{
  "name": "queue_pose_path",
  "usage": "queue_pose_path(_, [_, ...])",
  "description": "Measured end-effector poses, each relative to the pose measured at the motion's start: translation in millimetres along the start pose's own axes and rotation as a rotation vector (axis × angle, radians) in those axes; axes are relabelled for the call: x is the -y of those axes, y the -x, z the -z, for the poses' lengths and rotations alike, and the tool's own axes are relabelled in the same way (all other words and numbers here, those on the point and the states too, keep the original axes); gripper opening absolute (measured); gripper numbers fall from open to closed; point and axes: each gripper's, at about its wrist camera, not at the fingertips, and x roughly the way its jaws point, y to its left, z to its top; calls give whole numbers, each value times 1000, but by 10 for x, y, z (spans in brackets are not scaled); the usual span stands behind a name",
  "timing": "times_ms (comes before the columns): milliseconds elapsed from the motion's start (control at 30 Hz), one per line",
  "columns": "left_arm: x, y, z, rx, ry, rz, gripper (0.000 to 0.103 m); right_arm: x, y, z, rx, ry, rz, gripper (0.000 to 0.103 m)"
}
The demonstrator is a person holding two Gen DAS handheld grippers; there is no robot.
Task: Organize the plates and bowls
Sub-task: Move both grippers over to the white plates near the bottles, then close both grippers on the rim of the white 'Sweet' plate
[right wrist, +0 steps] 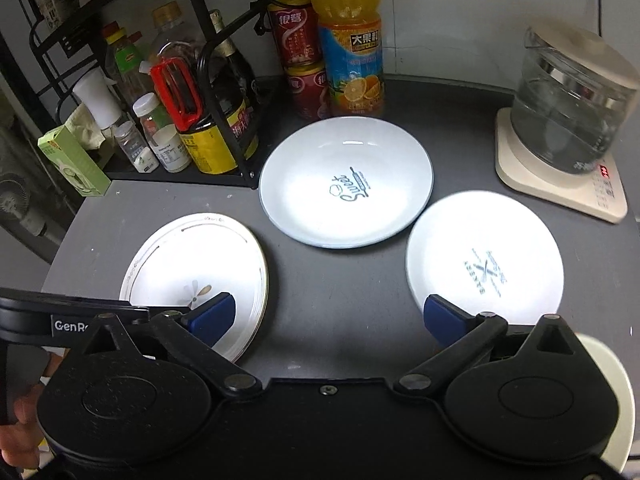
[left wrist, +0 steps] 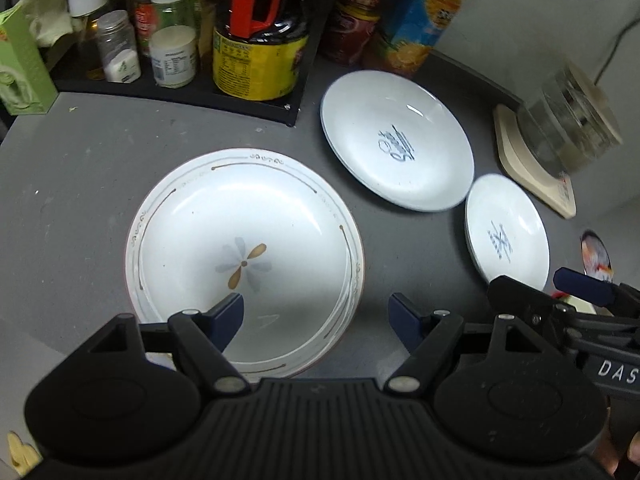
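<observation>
White dishes lay apart on the grey table (right wrist: 340,312): we counted three, a flower-painted plate (left wrist: 244,256), a big "Sweet" plate (right wrist: 346,182) and a small lettered plate (right wrist: 484,258). Our left gripper (left wrist: 316,312) and right gripper (right wrist: 326,314) both gaped wide, holding nothing. We judged stacking had not begun; next we needed to pinch one rim.

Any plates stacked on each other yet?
No: the flower plate, Sweet plate and Bakery plate each lie separately on the gray table.
</observation>
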Motion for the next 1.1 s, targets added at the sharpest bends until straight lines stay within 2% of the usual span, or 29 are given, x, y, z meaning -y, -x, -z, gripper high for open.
queue_pose_path(667, [262, -283, -384, 75, 168, -25, 78, 553, -347, -583, -18, 54, -49, 102])
queue_pose_path(867, [305, -436, -543, 90, 212, -20, 76, 719, -529, -785, 6, 48, -30, 101])
queue_pose_path(1100, [282, -615, -764, 112, 250, -9, 70, 931, -851, -997, -18, 4, -13, 92])
